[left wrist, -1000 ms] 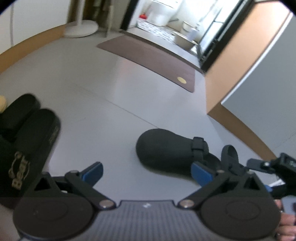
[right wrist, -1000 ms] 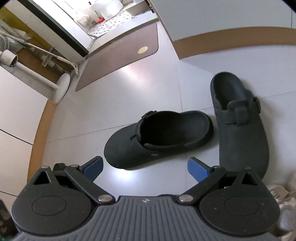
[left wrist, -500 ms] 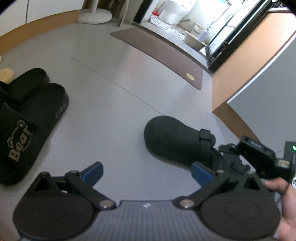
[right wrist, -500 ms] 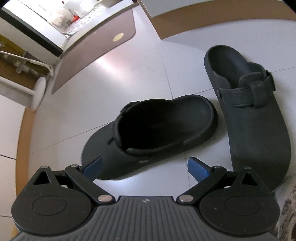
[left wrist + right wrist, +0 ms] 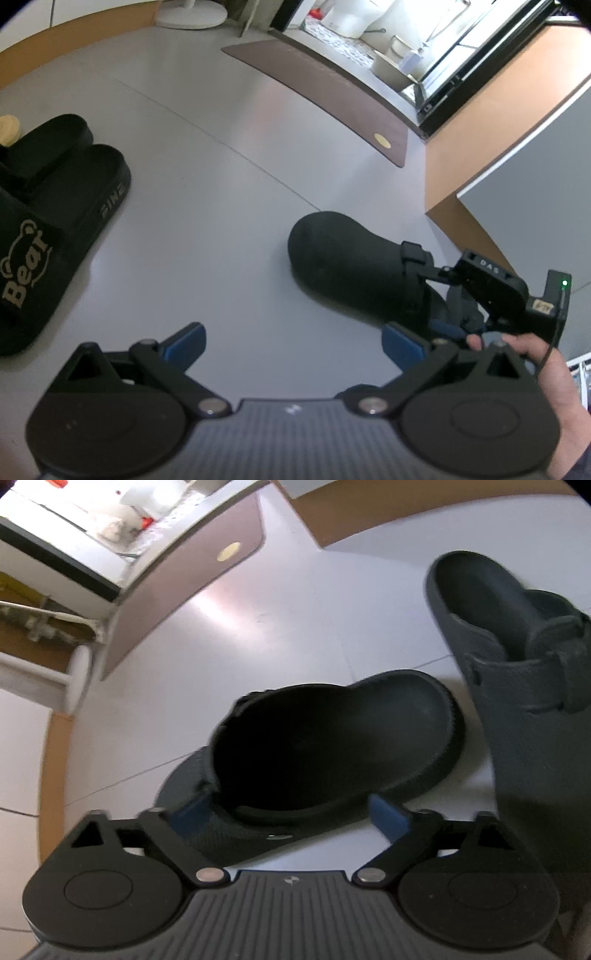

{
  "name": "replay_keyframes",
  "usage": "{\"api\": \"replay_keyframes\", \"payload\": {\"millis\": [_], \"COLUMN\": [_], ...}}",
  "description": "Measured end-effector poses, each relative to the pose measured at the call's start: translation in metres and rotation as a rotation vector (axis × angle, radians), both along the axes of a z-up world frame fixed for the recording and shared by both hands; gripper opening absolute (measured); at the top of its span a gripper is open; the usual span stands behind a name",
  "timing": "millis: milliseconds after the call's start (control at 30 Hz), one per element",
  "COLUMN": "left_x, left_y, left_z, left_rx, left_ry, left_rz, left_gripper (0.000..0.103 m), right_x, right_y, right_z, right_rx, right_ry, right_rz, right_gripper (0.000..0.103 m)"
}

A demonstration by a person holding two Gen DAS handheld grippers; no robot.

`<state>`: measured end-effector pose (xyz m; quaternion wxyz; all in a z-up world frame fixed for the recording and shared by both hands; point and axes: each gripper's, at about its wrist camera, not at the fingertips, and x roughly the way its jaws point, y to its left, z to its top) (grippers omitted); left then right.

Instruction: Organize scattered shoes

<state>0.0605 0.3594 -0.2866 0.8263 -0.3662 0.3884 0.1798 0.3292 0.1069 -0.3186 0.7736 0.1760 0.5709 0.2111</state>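
Presently: right gripper, jaws closing astride black clog, not yet clamped; left gripper wide, idle.

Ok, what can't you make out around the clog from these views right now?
- Right wrist view: whether the right hand-held gripper, jaws just closing, presses the near clog; motion blur.
- Left wrist view: that clog's heel, hidden by the right hand-held gripper.
- Right wrist view: second clog's toe, cut off by the edge.
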Motion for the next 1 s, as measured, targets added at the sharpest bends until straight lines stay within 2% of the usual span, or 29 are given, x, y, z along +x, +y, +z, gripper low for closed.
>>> {"api": "replay_keyframes", "payload": {"millis": [100,233,333,400,433,467,533,633,833,900,967,1000], "left_x": [-0.001,-0.002,-0.001,0.0,0.0,0.0,0.0,0.0,0.002,0.0,-0.002,-0.003], "left_y": [-0.003,-0.007,-0.01,-0.011,-0.011,-0.012,-0.011,-0.012,-0.014,-0.012,-0.01,-0.009], "left_z": [-0.001,-0.005,-0.005,-0.002,-0.001,0.0,0.001,0.001,-0.003,-0.004,-0.004,-0.003], "left_rx": [-0.006,-0.01,0.002,0.012,0.014,0.014,0.012,0.008,-0.001,-0.008,-0.016,-0.019], "left_ry": [0.002,0.014,0.044,0.045,0.038,0.032,0.024,0.022,0.032,0.023,0.017,0.015], "left_rz": [-0.002,-0.005,-0.02,-0.021,-0.019,-0.016,-0.012,-0.008,-0.023,-0.016,-0.007,-0.003], "left_gripper": [0.102,0.102,0.102,0.102,0.102,0.102,0.102,0.102,0.102,0.102,0.102,0.102], "right_x": [-0.001,-0.003,-0.004,-0.005,-0.004,-0.004,-0.003,0.004,0.006,0.005,0.004,0.004], "right_y": [0.0,-0.006,-0.022,-0.035,-0.042,-0.047,-0.052,-0.045,-0.03,-0.026,-0.022,-0.021], "right_z": [0.007,0.019,0.023,0.024,0.024,0.024,0.023,0.012,-0.011,-0.017,-0.021,-0.022], "right_rx": [-0.002,-0.035,-0.028,-0.004,0.008,0.022,0.039,0.078,0.094,0.096,0.094,0.091], "right_ry": [-0.031,-0.048,-0.03,-0.013,-0.006,-0.005,-0.003,0.062,0.155,0.172,0.168,0.162], "right_rz": [0.035,0.052,0.032,0.001,-0.028,-0.062,-0.096,-0.138,-0.247,-0.276,-0.293,-0.295], "right_gripper": [0.068,0.027,0.028,0.055,0.08,0.092,0.093,0.093,0.091,0.081,0.06,0.055]}}
